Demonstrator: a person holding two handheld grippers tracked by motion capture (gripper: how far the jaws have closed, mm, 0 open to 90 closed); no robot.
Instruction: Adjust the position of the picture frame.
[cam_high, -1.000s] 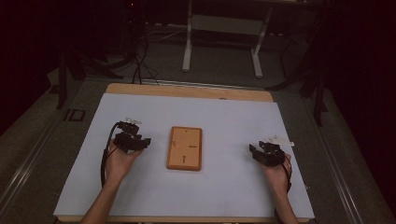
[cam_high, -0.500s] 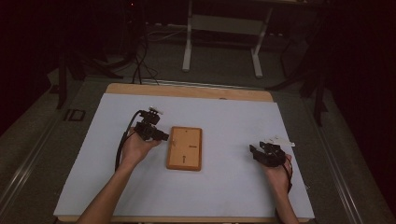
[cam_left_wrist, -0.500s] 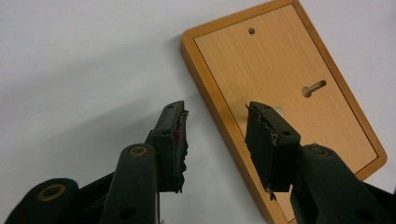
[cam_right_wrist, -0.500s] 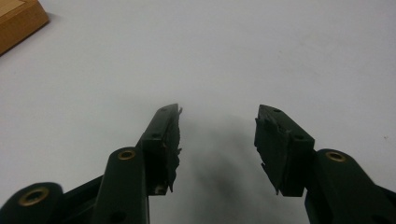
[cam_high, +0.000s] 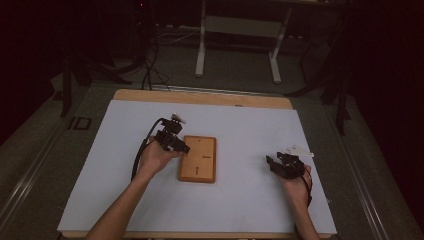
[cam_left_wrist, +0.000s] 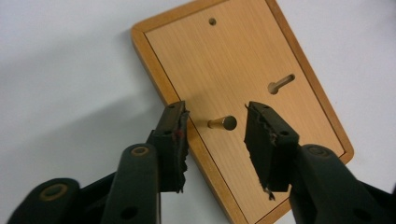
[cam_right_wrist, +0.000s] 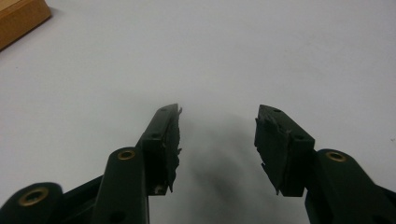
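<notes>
A wooden board with a raised rim lies flat in the middle of the white table cover. It carries a short brass peg, a keyhole slot and a small round hole. My left gripper hovers over the board's left edge, open, its jaws standing either side of the peg without touching it. My right gripper rests at the table's right side, open, with bare white surface between its jaws. A corner of the board shows at the upper left of the right gripper view.
The white cover spans a wooden table. A small white piece lies just beyond my right gripper. Cables and a metal stand's legs sit on the dark floor behind the table.
My left gripper has moved rightward and away from the person, from the table's left side to the board's left edge. The right gripper has stayed put.
</notes>
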